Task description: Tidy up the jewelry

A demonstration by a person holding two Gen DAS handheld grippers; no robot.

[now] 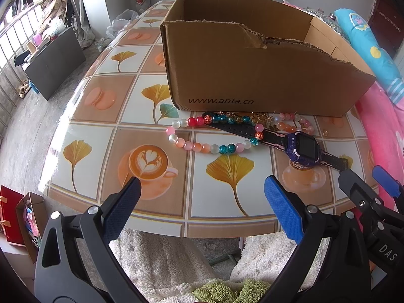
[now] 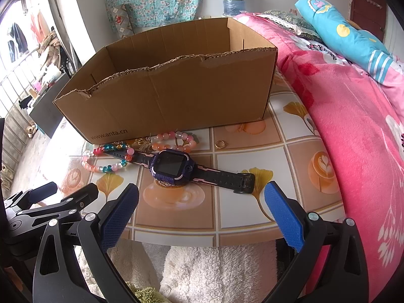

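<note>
An open cardboard box [image 1: 252, 75] [image 2: 176, 96] stands on the patterned table. In front of it lie a large bead necklace [image 1: 202, 147] [image 2: 101, 168], a purple smartwatch [image 1: 301, 149] [image 2: 174, 165] with a black strap, a small pink-orange bead bracelet [image 1: 294, 125] [image 2: 176, 141], a gold chain [image 1: 260, 118] [image 2: 141, 142] and a gold ring [image 2: 220, 144] [image 1: 325, 133]. My left gripper [image 1: 202, 189] is open and empty near the table's front edge, short of the necklace. My right gripper [image 2: 202, 194] is open and empty, just short of the watch.
A pink flowered blanket [image 2: 353, 126] and a blue pillow [image 2: 348, 35] lie on the bed right of the table. A fluffy white rug [image 2: 214, 272] lies below the table edge. A dark cabinet [image 1: 53, 60] stands at the left.
</note>
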